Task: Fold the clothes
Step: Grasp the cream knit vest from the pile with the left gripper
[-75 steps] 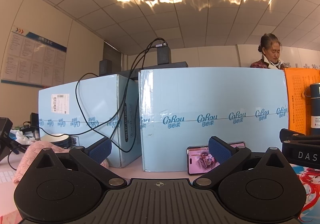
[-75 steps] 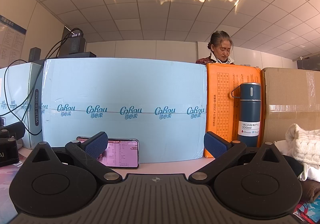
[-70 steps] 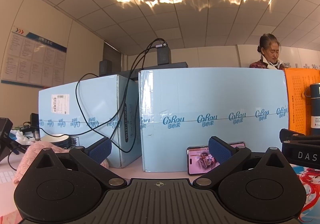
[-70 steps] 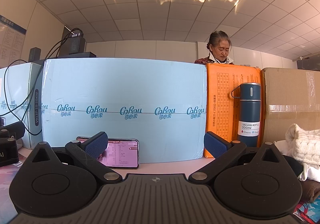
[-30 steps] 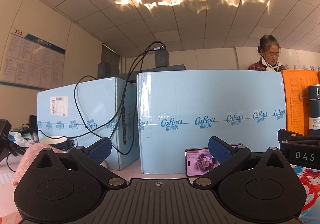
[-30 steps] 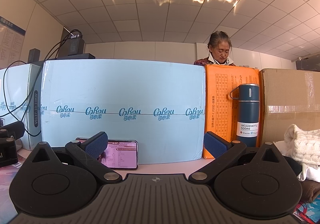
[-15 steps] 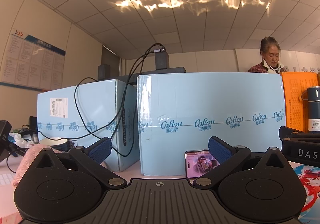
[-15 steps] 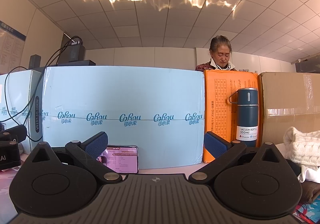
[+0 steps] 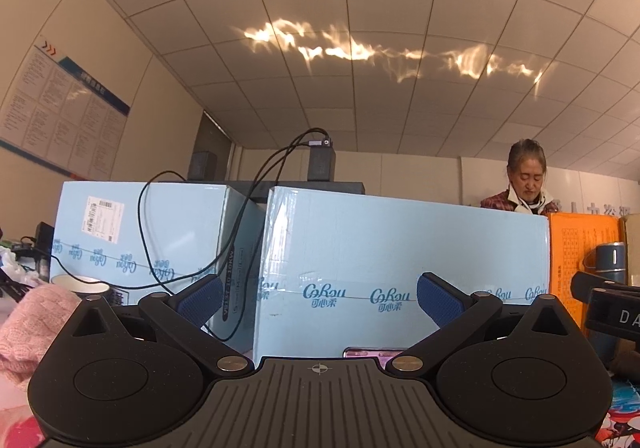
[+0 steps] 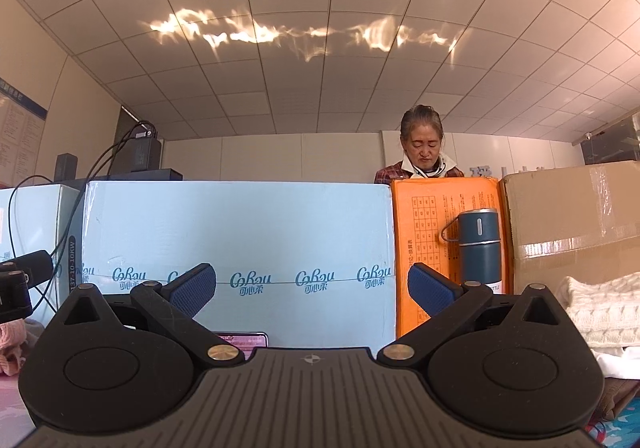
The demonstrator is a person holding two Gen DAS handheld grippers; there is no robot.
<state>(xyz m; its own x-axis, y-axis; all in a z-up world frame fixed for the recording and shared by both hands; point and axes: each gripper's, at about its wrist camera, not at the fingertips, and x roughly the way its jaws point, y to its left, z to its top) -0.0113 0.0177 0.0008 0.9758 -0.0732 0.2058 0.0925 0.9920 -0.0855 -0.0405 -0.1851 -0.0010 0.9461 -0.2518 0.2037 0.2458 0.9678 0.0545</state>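
Tilting upward over the last seconds, both my tongs now aim at boxes and ceiling, so the phone [image 10: 242,339] has sunk almost behind them: I judge no cloth is being worked. My left tongs [image 9: 318,298] and right tongs [image 10: 312,290] stand spread wide, gripping nothing. Only the left view shows the pink knit [image 9: 30,322] low at its left edge; only the right view shows the white knit [image 10: 600,306] lying at its right, before a brown carton [image 10: 576,216]. Farther back, a blue box [image 10: 240,232], a flask [image 10: 479,248] and a person [image 10: 422,152].
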